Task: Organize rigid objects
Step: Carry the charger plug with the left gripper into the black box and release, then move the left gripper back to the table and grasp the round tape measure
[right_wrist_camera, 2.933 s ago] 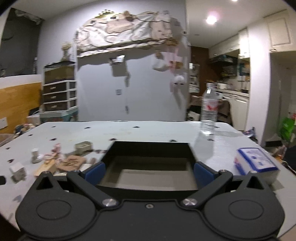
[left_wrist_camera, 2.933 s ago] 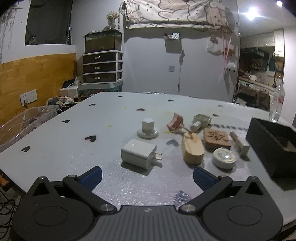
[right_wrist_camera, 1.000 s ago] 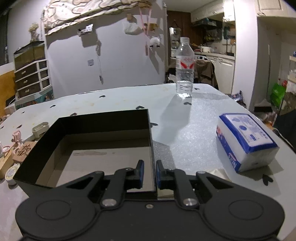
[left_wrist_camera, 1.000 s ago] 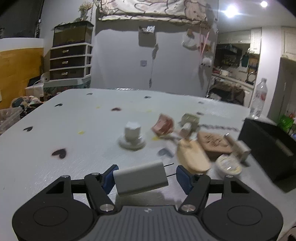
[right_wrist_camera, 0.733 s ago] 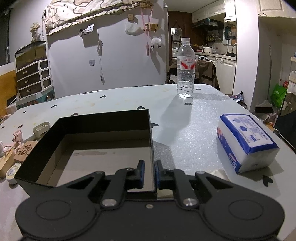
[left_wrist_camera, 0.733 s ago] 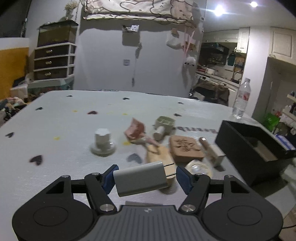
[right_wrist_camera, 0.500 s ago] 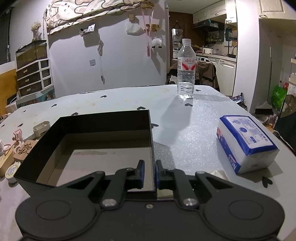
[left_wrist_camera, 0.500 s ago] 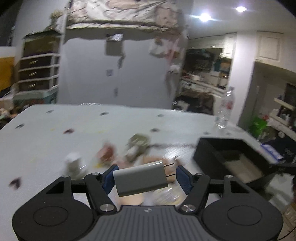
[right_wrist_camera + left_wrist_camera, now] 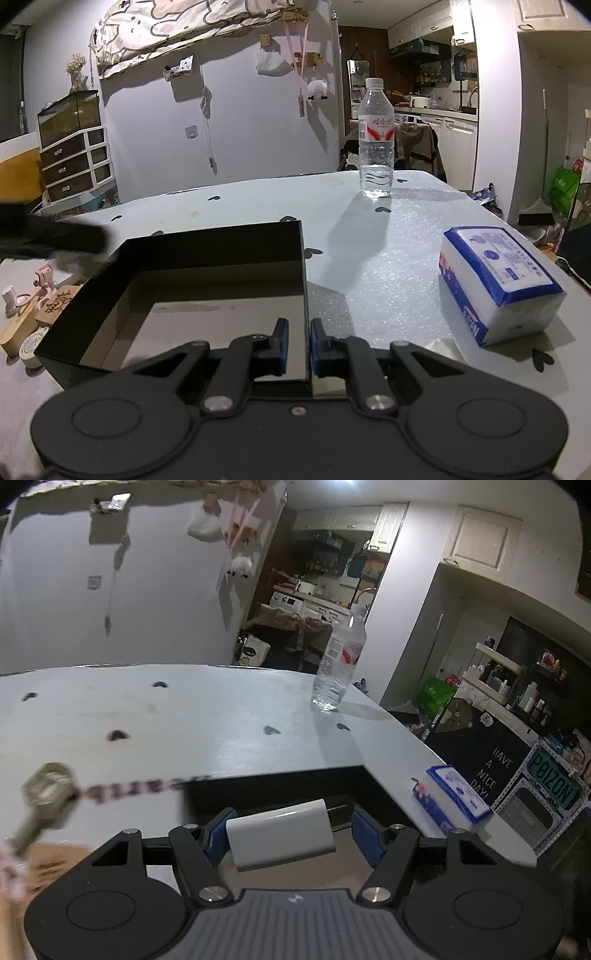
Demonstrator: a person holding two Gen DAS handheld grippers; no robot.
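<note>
The white charger (image 9: 280,829) sits pinched crosswise in my left claw (image 9: 291,830) over the black box (image 9: 207,254), whose wall my right claw (image 9: 297,345) clamps; letting go early could bounce it onto the bench (image 9: 207,716).

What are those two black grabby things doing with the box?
A person is tidying small things off the table into the black open-topped box. The left gripper holds a white rectangular plug adapter over the box, not yet let go. The right gripper is pinched shut on the box's right wall. A round wooden block and other small pieces wait on the table beside the box.
</note>
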